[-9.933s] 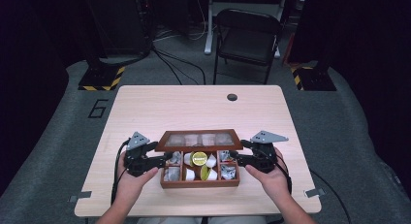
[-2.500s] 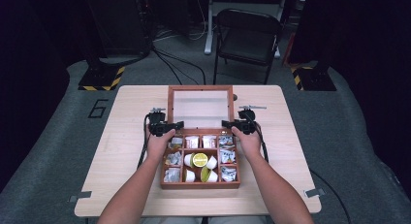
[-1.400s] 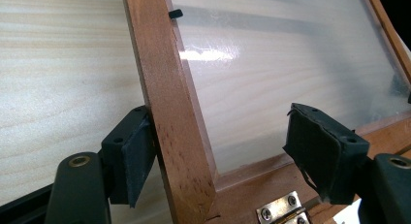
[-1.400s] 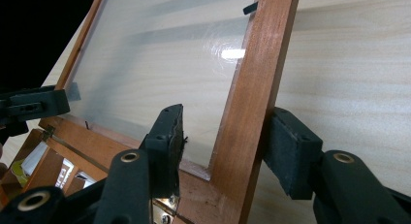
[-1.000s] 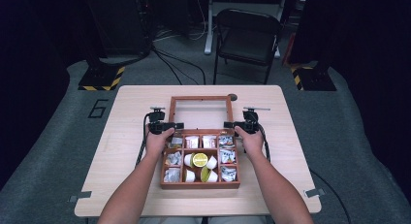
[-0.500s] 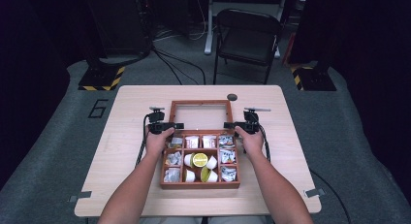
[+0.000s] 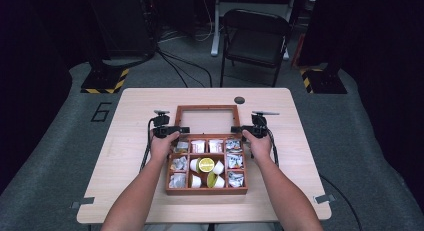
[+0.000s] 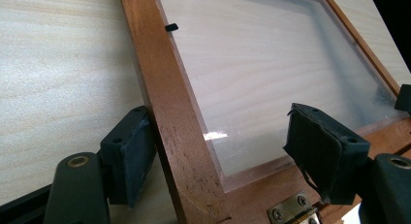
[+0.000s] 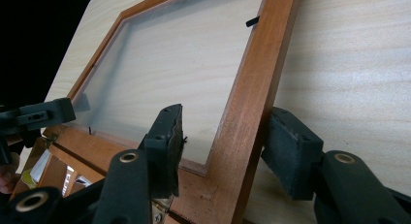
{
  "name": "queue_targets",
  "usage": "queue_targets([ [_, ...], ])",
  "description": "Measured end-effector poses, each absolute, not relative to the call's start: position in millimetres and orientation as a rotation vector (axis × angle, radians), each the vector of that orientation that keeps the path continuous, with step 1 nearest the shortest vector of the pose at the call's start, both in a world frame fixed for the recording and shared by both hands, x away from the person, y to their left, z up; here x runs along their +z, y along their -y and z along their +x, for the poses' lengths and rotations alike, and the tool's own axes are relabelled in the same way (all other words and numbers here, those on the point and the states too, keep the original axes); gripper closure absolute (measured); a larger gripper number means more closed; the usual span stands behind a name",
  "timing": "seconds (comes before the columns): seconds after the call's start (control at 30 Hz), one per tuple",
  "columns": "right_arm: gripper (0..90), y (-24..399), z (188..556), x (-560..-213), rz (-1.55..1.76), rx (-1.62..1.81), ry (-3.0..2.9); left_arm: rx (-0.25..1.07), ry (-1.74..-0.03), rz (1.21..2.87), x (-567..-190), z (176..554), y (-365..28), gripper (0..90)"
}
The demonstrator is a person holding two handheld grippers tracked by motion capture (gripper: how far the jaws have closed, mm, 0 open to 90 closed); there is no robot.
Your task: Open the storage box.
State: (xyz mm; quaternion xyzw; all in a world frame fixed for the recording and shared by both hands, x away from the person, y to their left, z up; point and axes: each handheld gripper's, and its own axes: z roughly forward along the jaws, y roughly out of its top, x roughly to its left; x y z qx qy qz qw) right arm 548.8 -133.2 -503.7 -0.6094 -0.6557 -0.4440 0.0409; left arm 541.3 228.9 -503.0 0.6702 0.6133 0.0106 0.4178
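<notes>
At table (image 7: 140, 111) centre, wooden box (image 7: 206, 186) stands open, compartments exposed; its glazed lid (image 7: 206, 119) is swung fully back, near flat behind it. Opening looks essentially done; only release remains. Right gripper (image 9: 220, 151) clamps the lid's side rail. Left gripper (image 8: 220, 158) straddles the opposite rail, jaws apart.

a light wooden table (image 7: 310, 156) stands on grey carpet (image 7: 360, 141), with a small dark round disc (image 7: 239, 100) set near its far edge. beyond the table a black folding chair (image 7: 257, 38) faces it, and cables (image 7: 185, 66) trail across the floor beside a white post (image 7: 216, 21). a yellow-and-black striped base (image 7: 102, 81) sits far left, near a "6" (image 7: 102, 112) marked on the carpet.
</notes>
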Motion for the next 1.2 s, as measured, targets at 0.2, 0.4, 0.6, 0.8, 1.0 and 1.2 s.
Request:
queue_targets([
  [0.2,49.4,133.2,548.8,-504.1,-1.872,-1.354,1.994,0.020,-1.544,1.676,-503.5,541.4,-228.9,27.0],
  [0.4,49.5,133.5,548.9,-504.4,-1.876,-1.354,1.988,0.022,-1.548,1.665,-503.6,541.4,-229.1,27.3],
  [0.6,42.8,135.4,547.2,-501.0,-1.898,-1.366,1.970,0.034,-1.553,1.687,-500.1,538.9,-231.2,28.9],
  [0.8,41.4,140.1,538.5,-483.5,-1.919,-1.415,2.095,0.085,-1.537,1.676,-486.8,530.9,-239.3,33.3],
  [1.0,42.5,124.9,510.1,-456.2,-1.744,-1.507,2.336,0.073,-1.481,1.647,-469.0,513.0,-246.2,33.9],
  [1.2,42.1,92.7,470.7,-443.6,-1.455,-1.442,2.595,0.106,-1.434,1.682,-456.8,493.5,-250.9,34.0],
])
